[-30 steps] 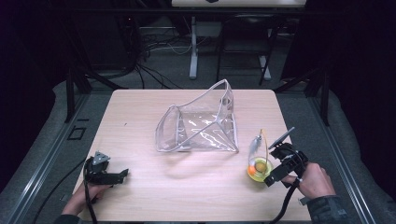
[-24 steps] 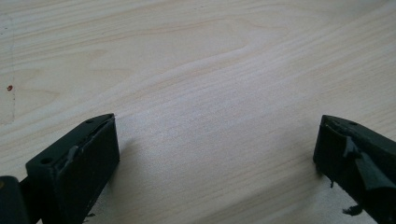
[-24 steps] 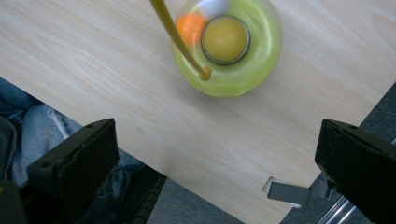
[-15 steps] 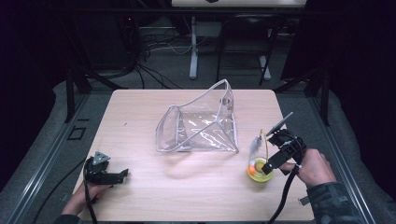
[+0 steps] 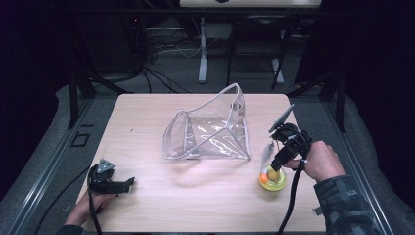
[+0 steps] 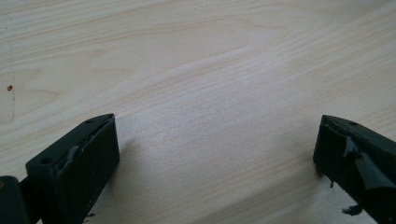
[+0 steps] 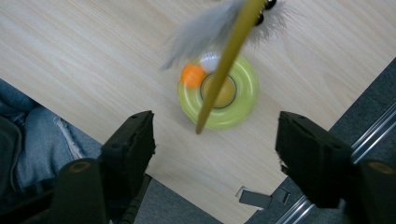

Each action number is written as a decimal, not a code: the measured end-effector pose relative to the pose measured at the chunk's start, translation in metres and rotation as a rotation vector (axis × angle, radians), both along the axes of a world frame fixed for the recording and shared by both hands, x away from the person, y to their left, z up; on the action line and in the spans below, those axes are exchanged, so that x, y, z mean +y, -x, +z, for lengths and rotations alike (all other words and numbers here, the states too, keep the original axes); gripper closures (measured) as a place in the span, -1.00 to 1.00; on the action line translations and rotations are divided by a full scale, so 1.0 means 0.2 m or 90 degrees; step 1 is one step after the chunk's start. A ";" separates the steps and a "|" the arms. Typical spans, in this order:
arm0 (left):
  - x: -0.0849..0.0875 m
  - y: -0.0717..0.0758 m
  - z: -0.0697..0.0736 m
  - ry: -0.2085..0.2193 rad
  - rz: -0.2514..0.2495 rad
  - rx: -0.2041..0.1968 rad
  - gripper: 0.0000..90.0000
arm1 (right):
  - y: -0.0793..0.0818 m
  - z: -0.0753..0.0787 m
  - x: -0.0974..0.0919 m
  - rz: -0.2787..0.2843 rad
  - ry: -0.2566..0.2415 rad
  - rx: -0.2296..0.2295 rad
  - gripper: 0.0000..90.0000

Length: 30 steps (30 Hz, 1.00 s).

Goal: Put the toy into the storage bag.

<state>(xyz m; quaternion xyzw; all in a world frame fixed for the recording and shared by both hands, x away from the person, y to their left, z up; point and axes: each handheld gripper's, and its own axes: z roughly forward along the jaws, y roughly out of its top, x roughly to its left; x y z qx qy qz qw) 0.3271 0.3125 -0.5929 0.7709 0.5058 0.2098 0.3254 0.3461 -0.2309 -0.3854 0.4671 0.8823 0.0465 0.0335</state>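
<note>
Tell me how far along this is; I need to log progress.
Done: nothing packed, the clear bag lies empty. In hand: right gripper hangs open above the yellow ring toy, its stick unclamped. Left gripper rests open on the table. Left: grasping and any bagging.

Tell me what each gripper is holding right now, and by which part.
Nothing. Left gripper rests open on bare table; right gripper hangs open above the yellow ring toy.

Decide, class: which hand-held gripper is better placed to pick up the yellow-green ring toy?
The right hand-held gripper. It hovers directly over the ring toy at the table's near right edge, jaws open. The left hand-held gripper rests at the opposite near corner, facing bare table.
</note>
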 end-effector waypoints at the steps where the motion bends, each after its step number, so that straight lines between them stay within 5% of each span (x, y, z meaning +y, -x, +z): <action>1: 0.00 0.00 0.00 0.000 0.000 0.000 -0.99 | 0.00 0.00 0.01 -0.001 -0.002 0.000 -0.21; 15: 0.00 0.00 0.00 0.003 0.001 0.000 -0.99 | -0.04 0.06 0.09 0.044 0.043 0.036 0.64; 23: 0.00 0.00 0.00 0.003 0.000 0.000 -0.99 | -0.05 0.05 0.12 0.053 0.054 0.043 0.92; 30: 0.00 0.00 0.00 0.003 0.000 0.000 -0.99 | -0.06 0.06 0.13 0.051 0.063 0.036 0.95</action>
